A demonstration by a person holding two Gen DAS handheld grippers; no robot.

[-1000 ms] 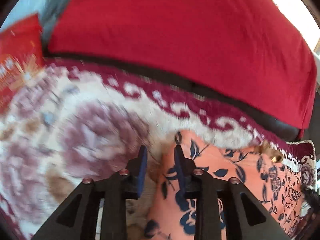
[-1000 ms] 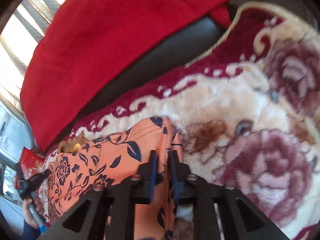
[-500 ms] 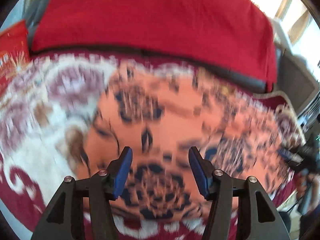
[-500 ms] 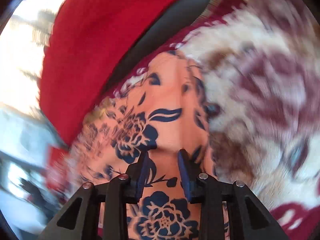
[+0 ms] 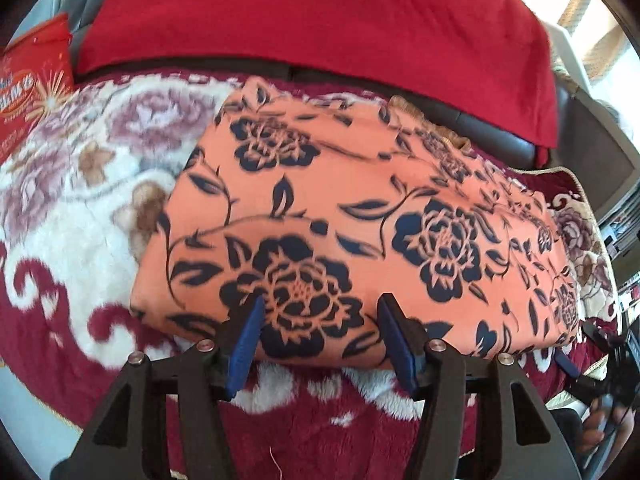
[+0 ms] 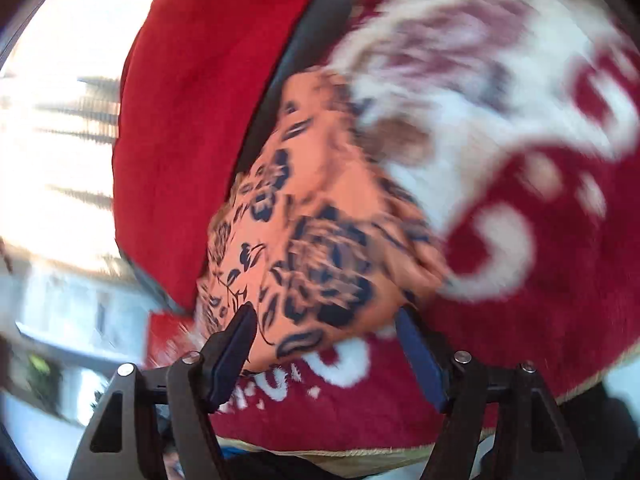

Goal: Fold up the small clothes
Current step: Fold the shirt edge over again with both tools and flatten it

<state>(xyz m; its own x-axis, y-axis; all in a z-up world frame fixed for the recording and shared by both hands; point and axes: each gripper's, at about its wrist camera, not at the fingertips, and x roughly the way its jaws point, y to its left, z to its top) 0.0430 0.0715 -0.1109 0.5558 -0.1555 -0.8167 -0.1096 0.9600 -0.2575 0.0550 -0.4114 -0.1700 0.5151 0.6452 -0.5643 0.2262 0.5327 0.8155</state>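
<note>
An orange garment with dark blue flowers [image 5: 352,216] lies folded over on a red and white floral blanket [image 5: 80,216]. My left gripper [image 5: 320,332] is open and empty, just above the garment's near edge. My right gripper [image 6: 324,344] is open and empty at the garment's [image 6: 320,240] right end; that view is blurred. The right gripper also shows at the left wrist view's far right edge [image 5: 592,344].
A red cushion [image 5: 320,16] on a dark sofa back runs along the far side. A red printed bag [image 5: 28,80] stands at the far left. The blanket's front edge [image 6: 400,452] is close below the right gripper. A bright window lies beyond.
Both grippers let go of the garment's far corners and opened. They pulled back toward the near edge. The garment now lies folded over with its near edge by the fingers.
</note>
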